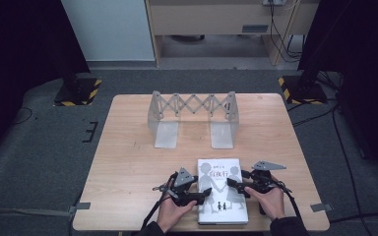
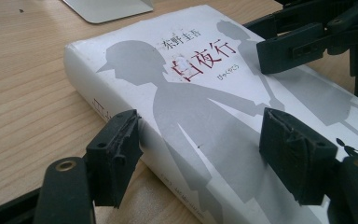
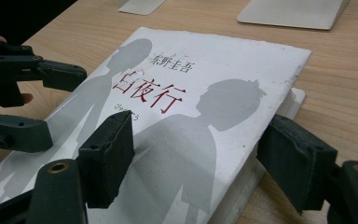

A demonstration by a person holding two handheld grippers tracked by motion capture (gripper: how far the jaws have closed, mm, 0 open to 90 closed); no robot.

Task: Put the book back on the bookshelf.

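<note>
Two claws at the sides of a white book on the worktop

The book (image 1: 222, 191) lies flat, cover up, near the front edge of the wooden worktop (image 1: 128, 152), well apart from the grey folding stand (image 1: 192, 118) farther back. The left claw (image 2: 200, 149) straddles the book's spine edge, jaws spread, one pad beside the spine and one over the cover, not pinching. The right claw (image 3: 196, 161) is spread too, one jaw above the cover, the other outside the page edge.
</note>
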